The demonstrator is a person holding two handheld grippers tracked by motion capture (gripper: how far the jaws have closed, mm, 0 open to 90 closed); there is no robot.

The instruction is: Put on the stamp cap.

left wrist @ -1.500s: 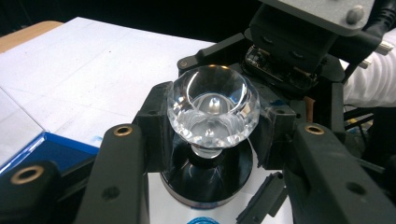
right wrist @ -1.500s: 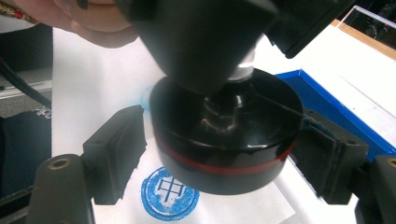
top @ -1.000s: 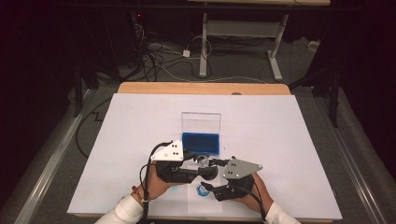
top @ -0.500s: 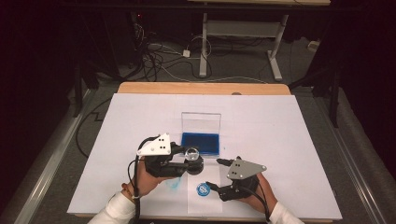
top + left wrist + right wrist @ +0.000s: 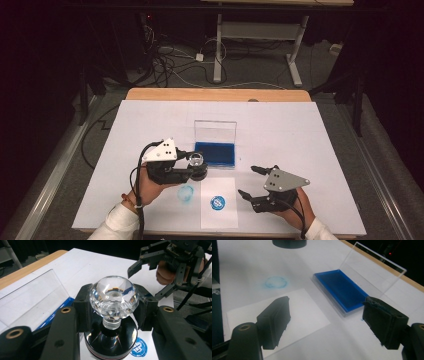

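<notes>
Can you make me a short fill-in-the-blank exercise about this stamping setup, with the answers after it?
1. The left gripper is shut on a stamp whose handle is a clear, faceted ____.
2. The ink pad in the open case is ____ in colour.
3. The round stamped mark sits on a small sheet of ____.
4. The jaws of the right gripper stand ____, with nothing between them.

Missing words: knob; blue; paper; open
</notes>
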